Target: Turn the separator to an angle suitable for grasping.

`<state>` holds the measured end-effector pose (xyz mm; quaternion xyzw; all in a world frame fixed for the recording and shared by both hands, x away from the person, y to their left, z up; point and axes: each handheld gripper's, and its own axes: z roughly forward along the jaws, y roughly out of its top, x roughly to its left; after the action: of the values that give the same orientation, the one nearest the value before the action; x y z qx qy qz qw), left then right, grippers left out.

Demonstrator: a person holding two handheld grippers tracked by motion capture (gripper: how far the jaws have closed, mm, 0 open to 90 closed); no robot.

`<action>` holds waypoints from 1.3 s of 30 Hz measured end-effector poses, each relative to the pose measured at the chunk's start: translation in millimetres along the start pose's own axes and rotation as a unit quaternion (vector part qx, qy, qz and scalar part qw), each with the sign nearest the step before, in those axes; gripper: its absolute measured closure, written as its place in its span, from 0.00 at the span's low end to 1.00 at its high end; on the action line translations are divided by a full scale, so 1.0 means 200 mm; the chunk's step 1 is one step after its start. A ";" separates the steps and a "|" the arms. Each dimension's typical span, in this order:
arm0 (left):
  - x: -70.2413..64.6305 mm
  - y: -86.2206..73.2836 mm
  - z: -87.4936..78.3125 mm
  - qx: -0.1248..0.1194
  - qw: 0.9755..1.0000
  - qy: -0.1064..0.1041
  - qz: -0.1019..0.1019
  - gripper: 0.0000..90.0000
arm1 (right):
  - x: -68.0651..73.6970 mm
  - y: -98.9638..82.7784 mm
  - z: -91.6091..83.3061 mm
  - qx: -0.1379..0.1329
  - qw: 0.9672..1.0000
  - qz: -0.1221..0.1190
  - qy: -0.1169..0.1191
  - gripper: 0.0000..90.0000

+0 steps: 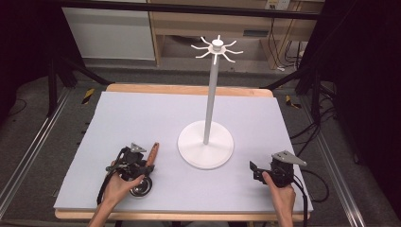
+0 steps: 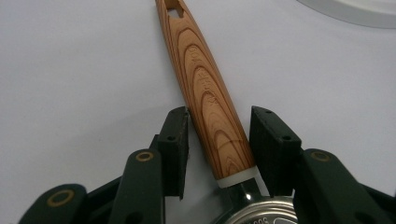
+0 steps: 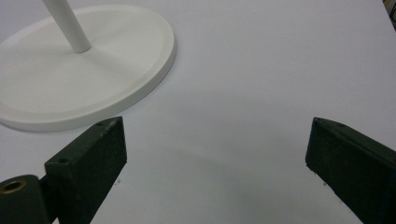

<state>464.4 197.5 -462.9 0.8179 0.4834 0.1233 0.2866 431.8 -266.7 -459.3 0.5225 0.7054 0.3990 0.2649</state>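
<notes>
We see the wooden handle (image 2: 205, 93) of a small metal strainer (image 1: 142, 185) lying between our left gripper's (image 2: 219, 140) parted pads, not squeezed, near the table's (image 1: 142, 113) near left edge.

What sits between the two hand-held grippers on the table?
In the high view, the white stand's round base lies between the left hand-held gripper and the right hand-held gripper, slightly farther back; otherwise bare mat.

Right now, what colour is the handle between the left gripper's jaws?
Warm brown wood with darker curved grain rings, and a white band at its base; the handle shows best in the left gripper view.
</notes>
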 end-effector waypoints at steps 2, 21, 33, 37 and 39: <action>0.00 0.00 0.00 0.004 1.000 -0.002 -0.006 0.66 | 0.00 0.00 0.00 0.000 1.000 0.001 0.000 0.06; 0.02 -0.05 -0.06 0.014 1.000 -0.018 0.011 0.75 | 0.00 -0.01 0.01 0.007 1.000 -0.001 0.005 0.06; -0.01 0.02 -0.10 -0.007 0.999 -0.013 0.049 0.58 | 0.00 -0.01 0.01 0.011 1.000 0.002 0.015 0.06; -0.02 0.07 -0.11 -0.014 0.998 -0.005 0.060 0.53 | 0.00 -0.01 0.01 0.007 1.000 -0.001 0.009 0.06; -0.02 0.10 -0.11 -0.014 0.998 -0.003 0.063 0.50 | 0.00 0.00 0.01 0.005 1.000 -0.001 0.012 0.06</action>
<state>466.2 194.3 -433.5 0.8432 0.4279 0.1454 0.2911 433.5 -267.1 -461.4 0.5182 0.7111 0.4014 0.2544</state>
